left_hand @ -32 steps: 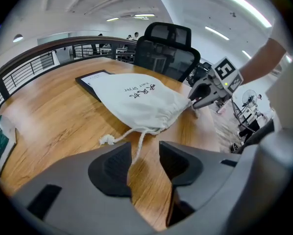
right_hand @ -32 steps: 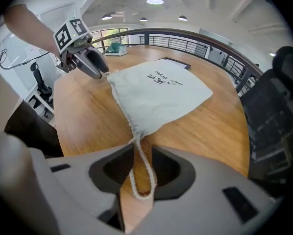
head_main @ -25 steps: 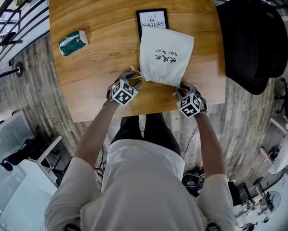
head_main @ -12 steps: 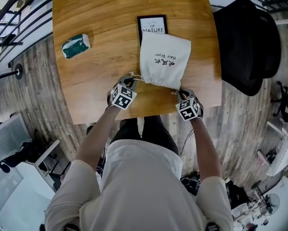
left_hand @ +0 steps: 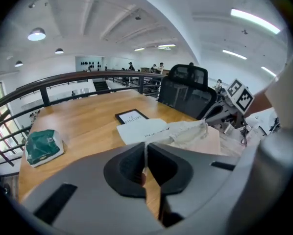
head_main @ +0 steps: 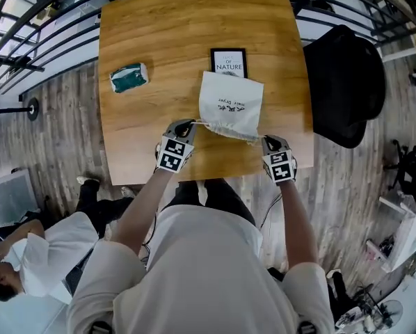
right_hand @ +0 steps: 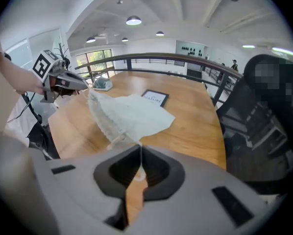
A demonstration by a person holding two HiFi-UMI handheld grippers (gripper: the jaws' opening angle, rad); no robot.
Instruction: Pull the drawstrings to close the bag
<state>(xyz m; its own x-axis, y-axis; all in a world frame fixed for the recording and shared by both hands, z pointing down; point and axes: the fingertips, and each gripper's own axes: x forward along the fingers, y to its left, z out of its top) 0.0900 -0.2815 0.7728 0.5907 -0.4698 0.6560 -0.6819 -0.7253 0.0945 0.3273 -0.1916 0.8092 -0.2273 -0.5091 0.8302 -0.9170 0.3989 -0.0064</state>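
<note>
A white cloth drawstring bag lies on the wooden table, its gathered mouth toward the near edge. My left gripper is shut on the left drawstring, which runs taut from the jaws to the bag. At the other end my right gripper is shut on the right drawstring. The bag's puckered mouth is lifted off the wood between the two grippers. The right gripper view also shows the left gripper across the bag.
A black-framed card printed NATURE lies under the bag's far end. A green packet sits at the table's left. A black office chair stands right of the table, a railing behind it. A person is on the floor, lower left.
Both grippers have drawn apart along the near edge. The drawstrings have gone taut and the bag's mouth has gathered and narrowed. The bag has slid slightly toward me.
</note>
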